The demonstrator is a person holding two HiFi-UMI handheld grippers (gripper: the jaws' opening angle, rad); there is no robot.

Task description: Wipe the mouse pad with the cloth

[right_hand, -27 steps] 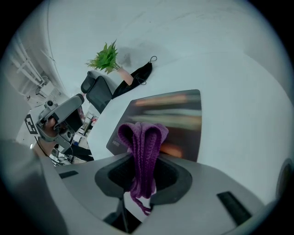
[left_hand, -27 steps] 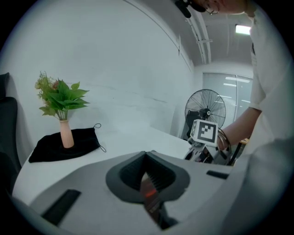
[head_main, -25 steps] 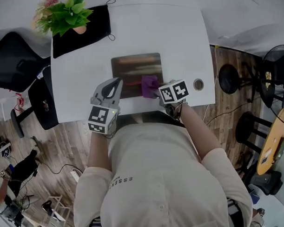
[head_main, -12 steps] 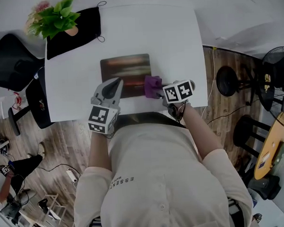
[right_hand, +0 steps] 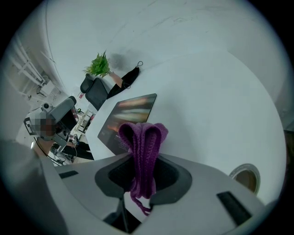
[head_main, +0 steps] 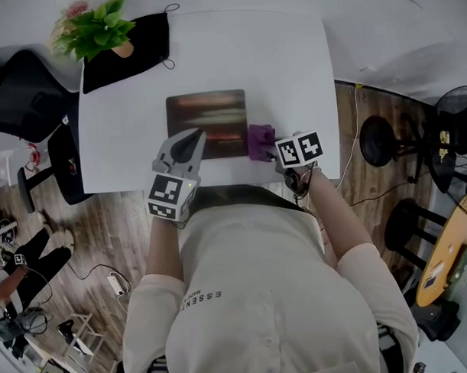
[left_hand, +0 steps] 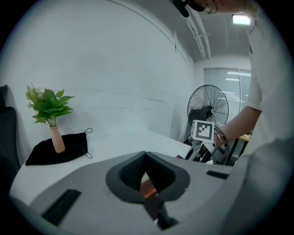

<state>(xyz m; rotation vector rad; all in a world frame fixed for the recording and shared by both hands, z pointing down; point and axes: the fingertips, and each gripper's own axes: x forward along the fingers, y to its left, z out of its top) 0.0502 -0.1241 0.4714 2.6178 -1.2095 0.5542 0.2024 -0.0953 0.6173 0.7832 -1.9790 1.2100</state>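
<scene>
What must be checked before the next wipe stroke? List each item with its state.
1. Grip on the purple knitted cloth: ok, the right gripper has its jaws shut on it.
2. Cloth over the dark rectangular mouse pad: not ok, it sits just off the pad's right edge, over the white table.
3. The left gripper steadying the pad: cannot tell; its jaws are together and empty over the near edge.
4. Pad surface free of objects: ok.
5. The green plant in a pink vase out of the stroke's way: ok, at the far corner.
</scene>
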